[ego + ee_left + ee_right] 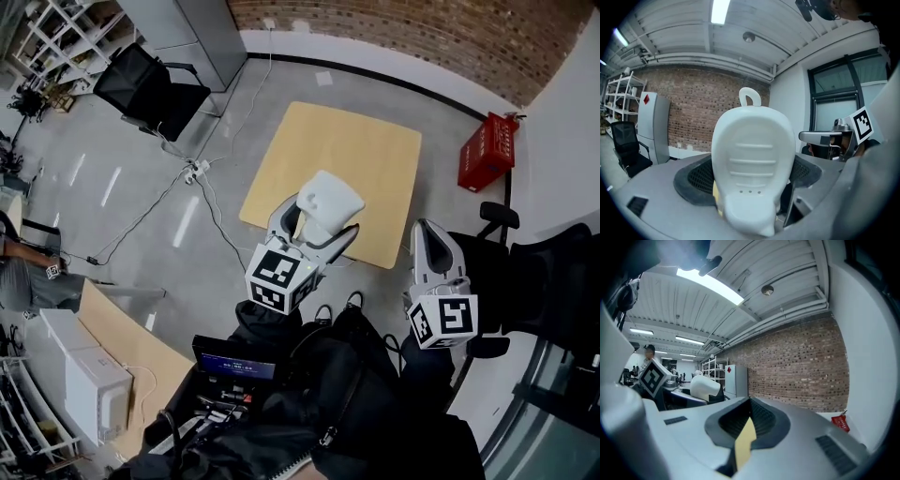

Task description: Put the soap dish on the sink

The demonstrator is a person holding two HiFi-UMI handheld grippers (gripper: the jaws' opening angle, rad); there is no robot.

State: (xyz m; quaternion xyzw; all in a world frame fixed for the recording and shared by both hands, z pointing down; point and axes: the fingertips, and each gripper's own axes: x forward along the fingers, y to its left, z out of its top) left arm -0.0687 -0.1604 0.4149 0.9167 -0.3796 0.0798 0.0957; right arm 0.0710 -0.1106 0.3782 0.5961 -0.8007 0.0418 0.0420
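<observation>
One soap dish (330, 199) clamped in forward-pointing left tongs (316, 227).

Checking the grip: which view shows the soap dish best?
The left gripper view: the soap dish fills it, clamped between the jaws. The head view shows it from above; the right gripper view only small.

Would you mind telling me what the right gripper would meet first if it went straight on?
Likely nothing near: the right gripper, shut and empty, points across open room at the brick wall. The red crate lies low and right of that line. Depth is unclear.
</observation>
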